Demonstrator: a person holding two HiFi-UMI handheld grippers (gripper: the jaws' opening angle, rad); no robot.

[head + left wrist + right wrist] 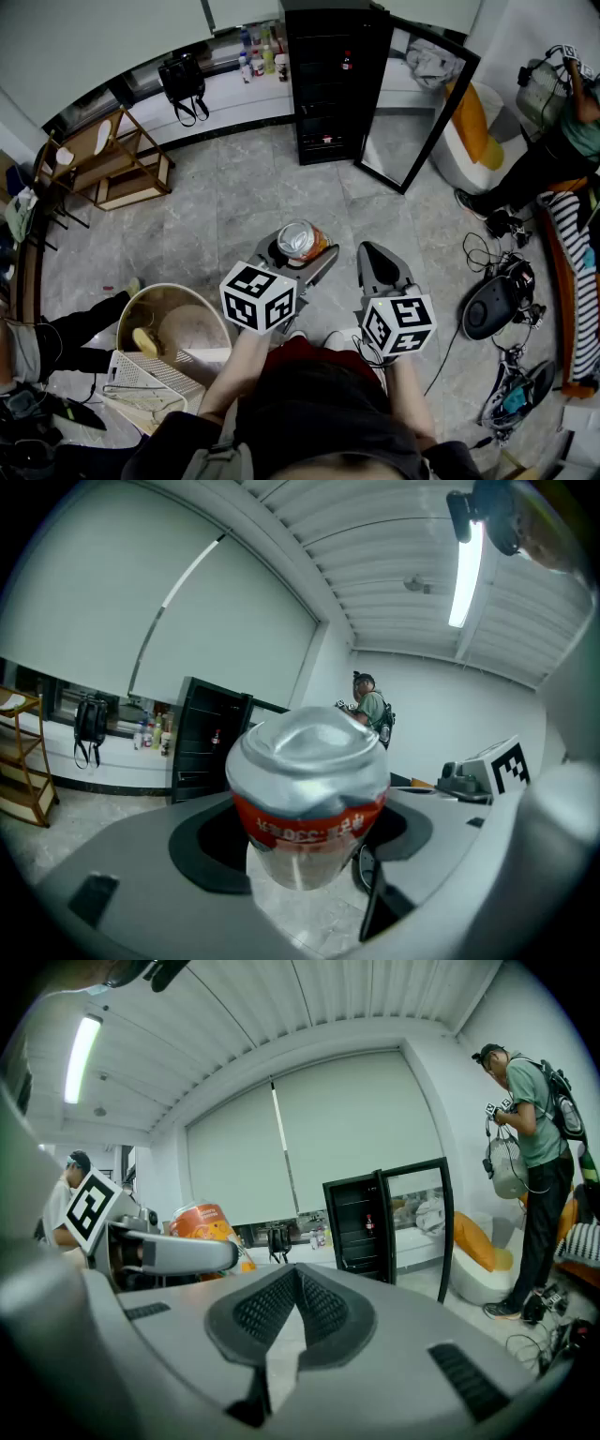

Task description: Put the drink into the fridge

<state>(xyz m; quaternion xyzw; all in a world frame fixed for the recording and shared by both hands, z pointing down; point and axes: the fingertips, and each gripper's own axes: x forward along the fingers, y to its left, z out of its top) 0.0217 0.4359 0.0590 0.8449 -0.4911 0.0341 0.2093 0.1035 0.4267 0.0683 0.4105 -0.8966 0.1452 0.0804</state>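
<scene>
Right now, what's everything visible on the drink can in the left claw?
The crumpled silver-and-orange aluminium drink can has a dented silver end facing up, an orange-red band with white print that reads upside down, and a silver lower body. It stands roughly upright, clamped between the dark pads of the left claw, carried above the grey tiled floor, short of the open black fridge. Nothing else touches it.

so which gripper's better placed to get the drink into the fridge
Left. The left gripper holds the drink can in its jaws; the right gripper is shut and empty. The fridge stands ahead, door open.
</scene>
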